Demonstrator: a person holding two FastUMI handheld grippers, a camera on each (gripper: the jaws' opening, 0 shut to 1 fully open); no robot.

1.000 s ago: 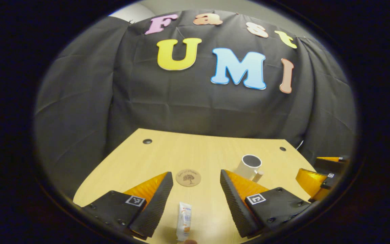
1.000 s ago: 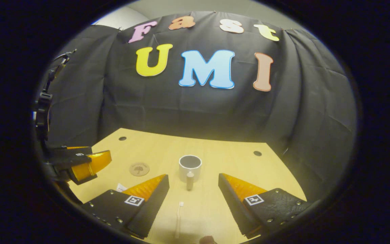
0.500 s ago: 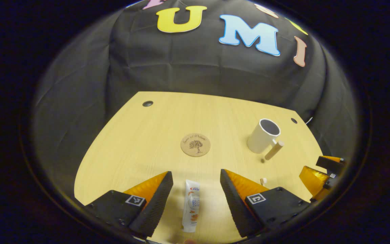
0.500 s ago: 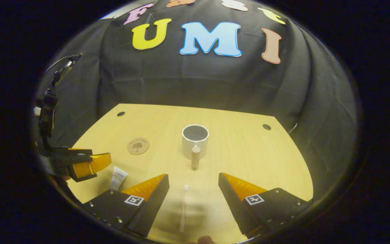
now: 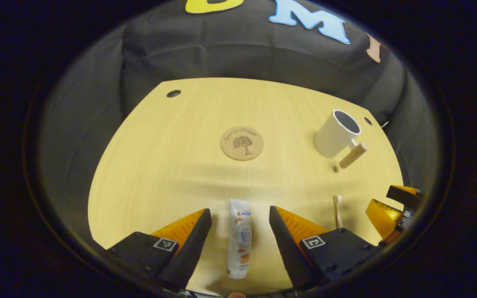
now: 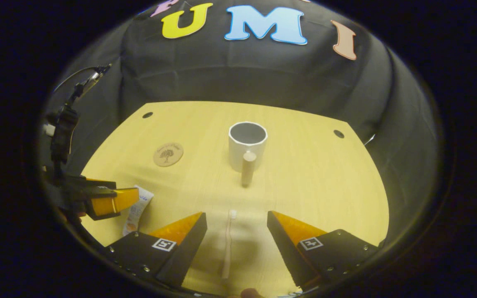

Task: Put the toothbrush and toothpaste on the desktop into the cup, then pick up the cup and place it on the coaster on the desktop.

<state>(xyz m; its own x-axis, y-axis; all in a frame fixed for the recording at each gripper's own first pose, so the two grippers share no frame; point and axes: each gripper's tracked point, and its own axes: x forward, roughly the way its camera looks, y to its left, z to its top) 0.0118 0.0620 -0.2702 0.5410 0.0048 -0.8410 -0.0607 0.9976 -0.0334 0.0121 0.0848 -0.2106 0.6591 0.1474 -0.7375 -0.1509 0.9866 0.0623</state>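
Both grippers agape, each straddling its own item.
We see toothpaste lying lengthwise btw left gripper fingers at frame bottom; toothbrush likewise in right gripper, prob. untouched.

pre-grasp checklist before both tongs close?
1. Left tongs open, astride toothpaste: ok.
2. Right tongs open, astride toothbrush: ok.
3. Fingers low enough to pinch, either side: cannot tell.
4. Cup upright, mouth open, nothing seen inside: ok.
5. Coaster bare, apart from cup: ok.
6. Tongs apart from each other: ok.
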